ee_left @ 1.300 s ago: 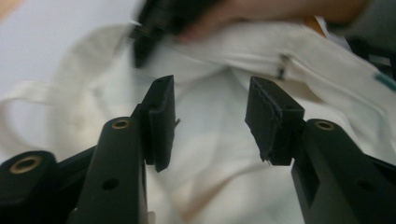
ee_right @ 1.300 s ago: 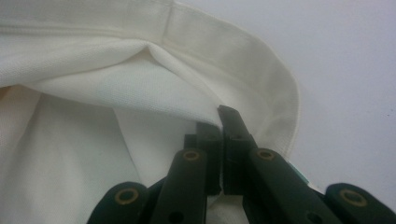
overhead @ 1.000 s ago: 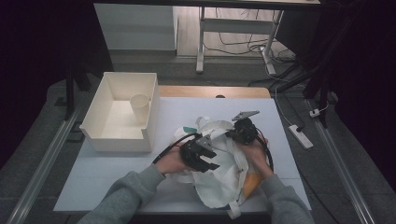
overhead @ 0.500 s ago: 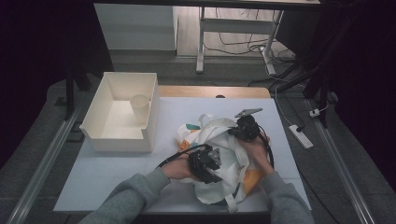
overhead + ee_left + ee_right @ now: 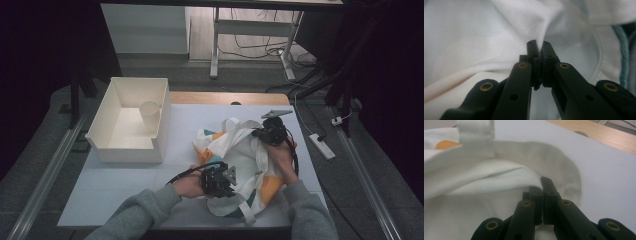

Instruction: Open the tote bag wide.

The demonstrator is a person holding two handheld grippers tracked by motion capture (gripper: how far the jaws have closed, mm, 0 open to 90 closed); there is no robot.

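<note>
Lying crumpled on the white table [image 5: 125, 200], right of the open white bin [image 5: 127, 150] with its cup [image 5: 150, 115]: a white tote bag [image 5: 245, 160] with orange and teal patches. Left gripper [image 5: 220, 181] at the bag's near left edge, left hand [image 5: 189, 184] behind it, forearm in from below; jaws clamped on a raised pinch of white cloth [image 5: 540, 37], plain up close. Right gripper [image 5: 270, 132] at the bag's far right rim, hand [image 5: 280, 155] over the cloth; jaws together, gripping the hemmed rim [image 5: 564, 167] beside a strap [image 5: 475, 137].
</note>
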